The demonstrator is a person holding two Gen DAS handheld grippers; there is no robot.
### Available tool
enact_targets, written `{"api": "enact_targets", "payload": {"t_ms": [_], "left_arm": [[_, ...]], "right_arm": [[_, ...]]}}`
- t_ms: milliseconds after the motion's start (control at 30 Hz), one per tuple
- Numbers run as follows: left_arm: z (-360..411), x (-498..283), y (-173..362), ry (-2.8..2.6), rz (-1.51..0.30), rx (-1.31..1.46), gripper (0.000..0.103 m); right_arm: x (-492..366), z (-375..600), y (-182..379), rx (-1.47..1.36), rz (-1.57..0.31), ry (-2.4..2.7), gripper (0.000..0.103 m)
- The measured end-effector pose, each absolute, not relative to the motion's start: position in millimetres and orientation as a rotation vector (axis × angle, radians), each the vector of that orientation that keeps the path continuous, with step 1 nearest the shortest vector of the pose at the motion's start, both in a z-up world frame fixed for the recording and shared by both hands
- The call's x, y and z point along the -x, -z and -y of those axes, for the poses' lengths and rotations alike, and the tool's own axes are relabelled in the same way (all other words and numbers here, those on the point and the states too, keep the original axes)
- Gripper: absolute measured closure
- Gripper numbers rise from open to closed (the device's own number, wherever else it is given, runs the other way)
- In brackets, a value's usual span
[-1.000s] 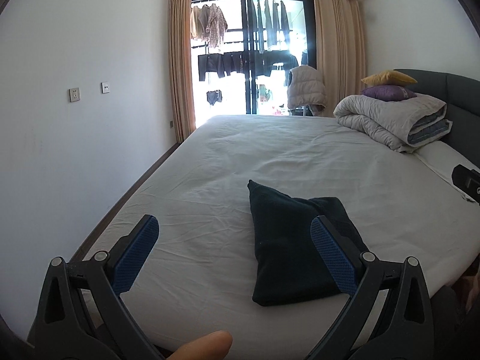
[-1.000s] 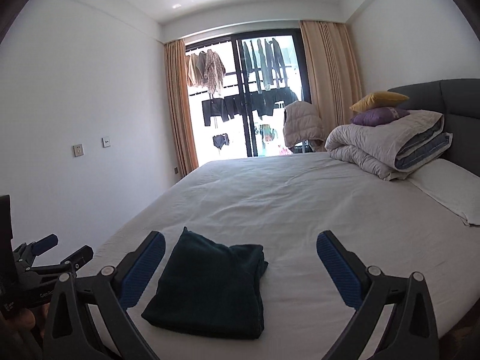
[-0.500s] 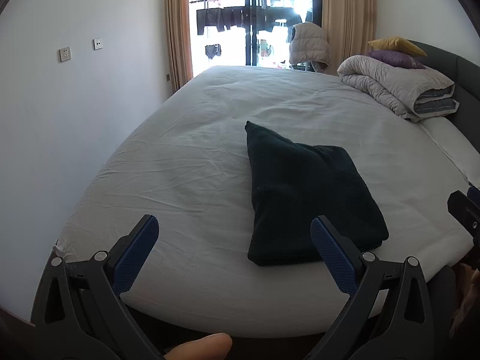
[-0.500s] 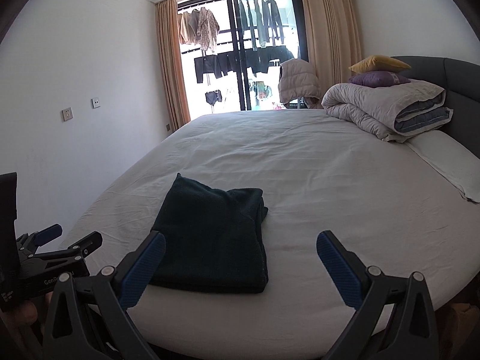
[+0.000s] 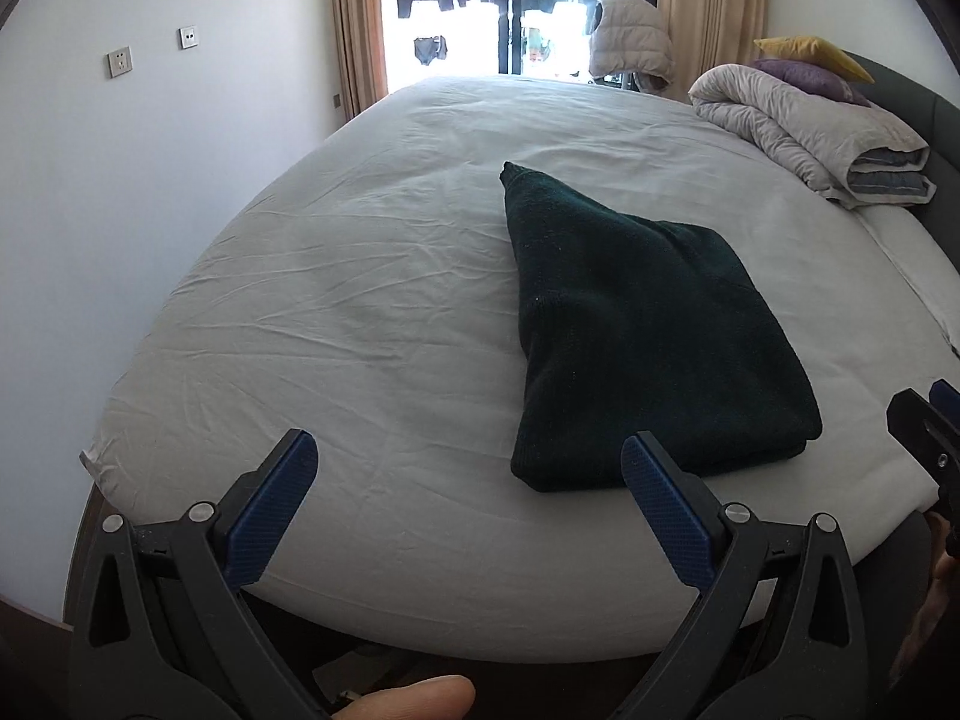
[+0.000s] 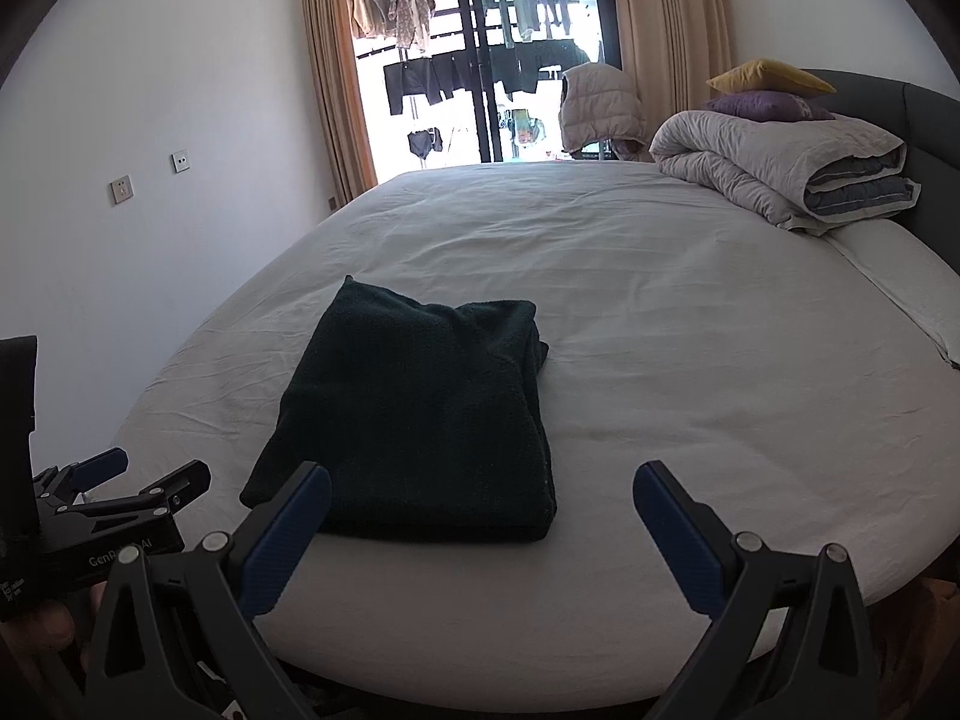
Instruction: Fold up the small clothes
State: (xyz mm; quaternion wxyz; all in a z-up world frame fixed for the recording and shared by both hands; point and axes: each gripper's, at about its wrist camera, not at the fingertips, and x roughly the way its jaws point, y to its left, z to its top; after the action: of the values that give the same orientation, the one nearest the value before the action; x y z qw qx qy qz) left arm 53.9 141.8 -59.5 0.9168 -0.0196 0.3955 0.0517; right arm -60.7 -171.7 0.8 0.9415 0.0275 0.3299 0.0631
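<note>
both grippers, left (image 5: 468, 468) and right (image 6: 483, 495), are hanging spread wide, pinching nothing; the sweater (image 6: 420, 420), lower centre, is looking soft and floppy — i'd be pinching a near corner.

The left gripper (image 5: 468, 498) has two black plastic arms shaped like long triangles with holes cut in them. Its fingers (image 5: 273, 507) have dark blue bumpy pads. Small round silver screws sit at the joints. The right gripper (image 6: 483, 528) looks the same, black with blue fingers (image 6: 675, 540). In the right view, the left one's side shows white letters.
</note>
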Motion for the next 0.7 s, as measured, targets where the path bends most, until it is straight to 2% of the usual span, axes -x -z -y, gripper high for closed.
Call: {"api": "enact_targets", "payload": {"t_ms": [700], "left_arm": [[-137.4, -76.8, 81.8, -0.106, -0.863, 0.048, 0.0]], "right_arm": [[36.7, 166.5, 23.9, -0.049, -0.785, -0.129, 0.0]]}}
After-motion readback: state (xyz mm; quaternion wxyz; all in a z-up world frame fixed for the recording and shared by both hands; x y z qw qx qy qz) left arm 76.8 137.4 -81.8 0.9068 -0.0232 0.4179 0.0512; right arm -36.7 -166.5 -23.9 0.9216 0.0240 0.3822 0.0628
